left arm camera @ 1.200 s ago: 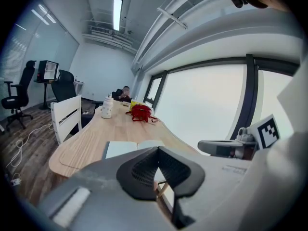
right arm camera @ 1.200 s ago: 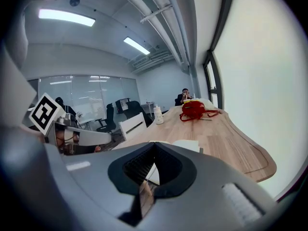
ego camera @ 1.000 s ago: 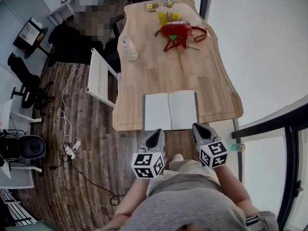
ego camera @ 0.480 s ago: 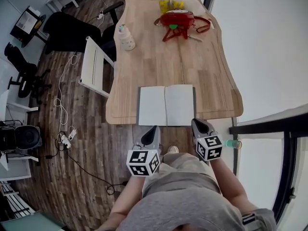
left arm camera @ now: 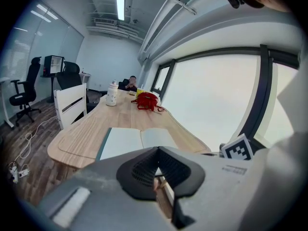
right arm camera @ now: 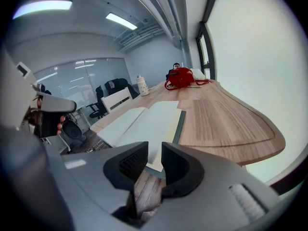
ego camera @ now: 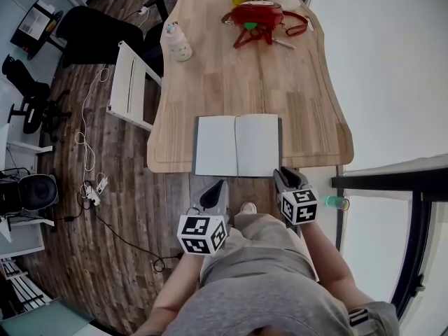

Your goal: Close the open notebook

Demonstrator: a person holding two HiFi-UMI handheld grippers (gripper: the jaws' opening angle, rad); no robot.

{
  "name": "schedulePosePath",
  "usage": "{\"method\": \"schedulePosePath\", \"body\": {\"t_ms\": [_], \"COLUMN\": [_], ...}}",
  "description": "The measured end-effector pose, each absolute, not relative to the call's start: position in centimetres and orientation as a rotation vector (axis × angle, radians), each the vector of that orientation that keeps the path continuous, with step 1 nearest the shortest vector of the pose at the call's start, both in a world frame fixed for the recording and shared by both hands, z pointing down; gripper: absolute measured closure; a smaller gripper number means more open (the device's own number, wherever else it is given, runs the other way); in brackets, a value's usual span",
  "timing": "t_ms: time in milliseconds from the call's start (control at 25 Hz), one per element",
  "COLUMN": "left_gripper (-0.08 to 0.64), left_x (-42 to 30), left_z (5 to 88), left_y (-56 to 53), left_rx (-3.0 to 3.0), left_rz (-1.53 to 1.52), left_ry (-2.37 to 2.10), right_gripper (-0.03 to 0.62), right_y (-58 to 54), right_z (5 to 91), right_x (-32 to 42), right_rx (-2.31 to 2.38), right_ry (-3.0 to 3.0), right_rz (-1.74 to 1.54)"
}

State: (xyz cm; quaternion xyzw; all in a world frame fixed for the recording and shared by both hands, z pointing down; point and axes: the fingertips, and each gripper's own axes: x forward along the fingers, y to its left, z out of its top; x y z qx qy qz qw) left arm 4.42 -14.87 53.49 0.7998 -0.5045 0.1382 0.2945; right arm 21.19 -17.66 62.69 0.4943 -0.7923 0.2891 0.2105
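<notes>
Hovering pre-grasp near the notebook [ego camera: 236,145] — right gripper [ego camera: 283,177] just opened partway, empty; left gripper [ego camera: 218,187] closed — next, catch its right-hand cover.

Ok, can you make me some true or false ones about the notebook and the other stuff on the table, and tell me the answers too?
1. The notebook lies open on the table. True.
2. The red bag sits right next to the notebook. False: it is at the far end of the table, well apart from it.
3. The right hand-held gripper is squeezing the notebook. False: its jaws have just been opening and stand apart by the notebook's near corner, with the pads not pressing on it.
4. A white chair stands beside the table. True.
5. The left hand-held gripper has its jaws wide apart. False: they are shut together, with nothing held.
</notes>
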Motion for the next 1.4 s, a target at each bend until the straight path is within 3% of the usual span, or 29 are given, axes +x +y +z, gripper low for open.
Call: {"method": "schedulePosePath", "body": {"t_ms": [480, 880, 1400], "left_gripper": [0.557, 0.557, 0.557], "left_x": [5.8, 5.0, 5.5], "left_z": [53.9, 54.0, 53.1], "left_y": [-14.3, -14.0, -13.6], "left_rx": [2.167, 2.15, 2.166], "left_rz": [0.413, 0.413, 0.399], "left_ry": [-1.276, -1.307, -1.329], "right_gripper": [0.42, 0.426, 0.49], "right_y": [-16.6, -16.1, -16.2], "right_z": [66.6, 68.1, 66.5], "right_x": [21.8, 21.7, 21.8], "right_rx": [1.341, 1.298, 1.307], "right_ry": [-2.137, -2.133, -2.179], "right_rz": [1.039, 1.156, 1.132]}}
